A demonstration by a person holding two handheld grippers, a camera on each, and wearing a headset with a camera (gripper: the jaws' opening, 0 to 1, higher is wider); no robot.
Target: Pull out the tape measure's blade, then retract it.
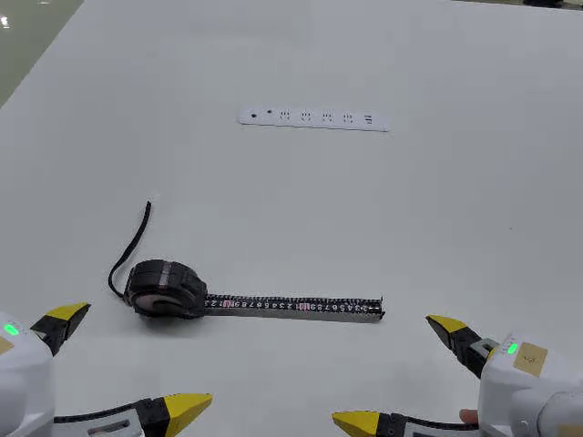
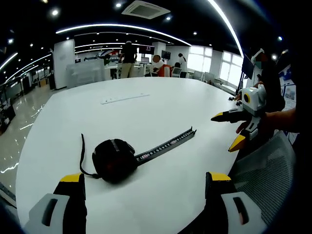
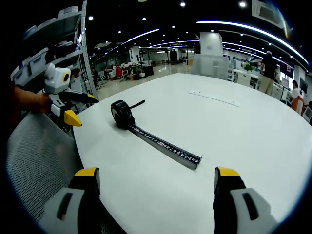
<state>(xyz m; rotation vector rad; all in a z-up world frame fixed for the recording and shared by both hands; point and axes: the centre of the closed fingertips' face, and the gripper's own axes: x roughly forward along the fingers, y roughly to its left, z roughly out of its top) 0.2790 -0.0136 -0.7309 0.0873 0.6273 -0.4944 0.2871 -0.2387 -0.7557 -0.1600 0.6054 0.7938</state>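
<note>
Half the task looks done: the tape measure (image 1: 165, 289) lies on the bench (image 1: 410, 209), its blade (image 1: 293, 307) drawn out flat toward the right. The left gripper (image 1: 137, 355) and right gripper (image 1: 393, 370) hover nearby, fingers (image 1: 187, 405) wide and empty; retracting is left.

White table (image 1: 455, 228) with tape measure (image 1: 164, 289), extended blade (image 1: 291, 307), white power strip (image 1: 314, 118).

Open-plan office, desks (image 3: 246, 73), ceiling light strips (image 2: 122, 28)
</note>
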